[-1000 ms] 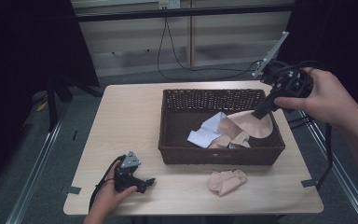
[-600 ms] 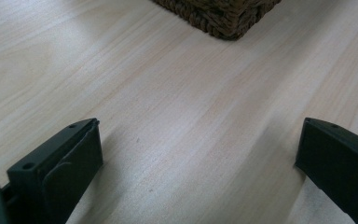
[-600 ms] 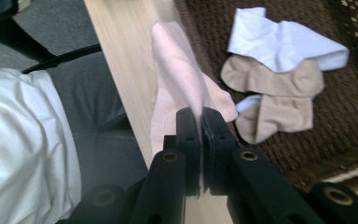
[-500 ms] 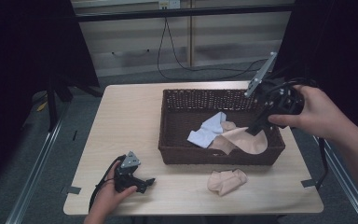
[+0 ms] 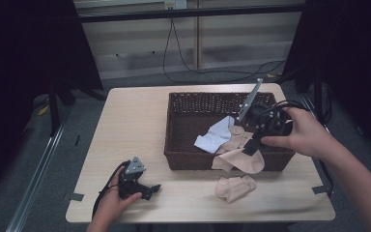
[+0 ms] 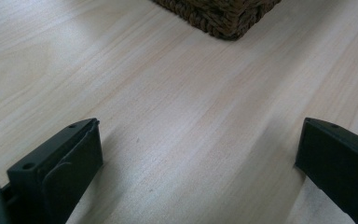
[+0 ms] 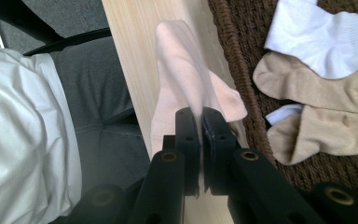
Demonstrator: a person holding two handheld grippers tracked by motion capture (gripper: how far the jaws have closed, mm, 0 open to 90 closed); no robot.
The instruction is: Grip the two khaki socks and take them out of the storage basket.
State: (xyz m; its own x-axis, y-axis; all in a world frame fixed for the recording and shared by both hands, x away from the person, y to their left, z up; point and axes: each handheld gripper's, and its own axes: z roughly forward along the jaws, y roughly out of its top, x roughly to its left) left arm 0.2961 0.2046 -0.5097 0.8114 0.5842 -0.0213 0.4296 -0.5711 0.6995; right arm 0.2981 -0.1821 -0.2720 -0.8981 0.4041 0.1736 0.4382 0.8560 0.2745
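My right gripper [image 5: 249, 149] is shut on a pale pink sock [image 5: 236, 162] that drapes over the front rim of the brown wicker basket [image 5: 188, 159]. In the right gripper view the jaws [image 7: 200, 114] pinch the pink sock [image 7: 182, 70], which hangs down over the rim [image 7: 230, 56] and the table edge. A white sock [image 5: 215, 137] and tan socks [image 5: 239, 135] lie inside the basket. Another pale sock [image 5: 234, 187] lies on the table in front of it. My left gripper [image 5: 150, 190] rests on the table at the front left, open and holding nothing [image 6: 198, 135].
The light wooden table [image 5: 135, 121] has bare room to the left of the basket. A basket corner [image 6: 223, 18] lies ahead of the left gripper. The person's white shirt [image 7: 23, 140] and grey trousers sit just below the table's near edge. Cables trail behind the table.
The right gripper has sunk and come toward the basket's front rim with the pink sock, which now drapes over that rim. The left gripper has stayed put.
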